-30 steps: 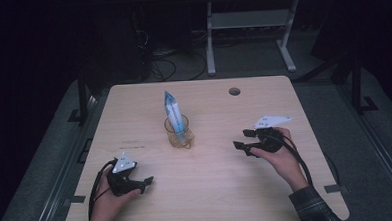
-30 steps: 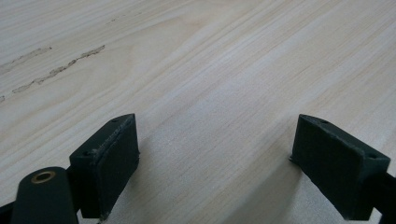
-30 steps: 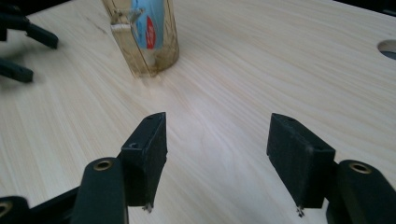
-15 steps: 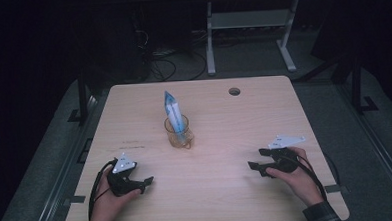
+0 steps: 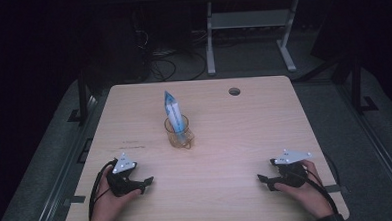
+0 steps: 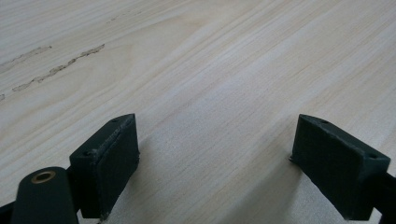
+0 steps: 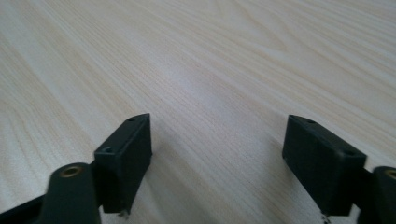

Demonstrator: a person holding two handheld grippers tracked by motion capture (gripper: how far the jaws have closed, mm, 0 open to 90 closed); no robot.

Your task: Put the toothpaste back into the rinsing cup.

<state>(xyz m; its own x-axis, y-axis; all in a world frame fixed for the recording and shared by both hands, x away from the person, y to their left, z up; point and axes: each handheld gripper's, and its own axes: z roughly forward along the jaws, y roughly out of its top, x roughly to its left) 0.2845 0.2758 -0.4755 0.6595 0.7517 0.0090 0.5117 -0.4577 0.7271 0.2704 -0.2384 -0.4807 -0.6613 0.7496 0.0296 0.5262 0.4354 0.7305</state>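
A clear glass cup [image 5: 179, 133] stands upright at the middle of the wooden table [image 5: 235, 139], with a tall blue-and-white packet [image 5: 172, 109] sticking out of it. My left gripper [image 5: 146, 183] rests on the table at the near left, open, with bare wood between its pads [image 6: 109, 163]. At the near right my right gripper [image 5: 265, 181] lies low on the table; its jaws have just been opening and stand wide with nothing between them [image 7: 217, 163]. Both grippers are well apart from the cup.
A round cable hole [image 5: 234, 91] sits near the table's far right edge. Beyond the table a white metal stand [image 5: 250, 23] and loose cables [image 5: 167, 66] lie on the dark floor.
My right gripper has moved from beside the cup's right toward the near right edge and sunk to the table. The left gripper, the cup and the packet have stayed put.
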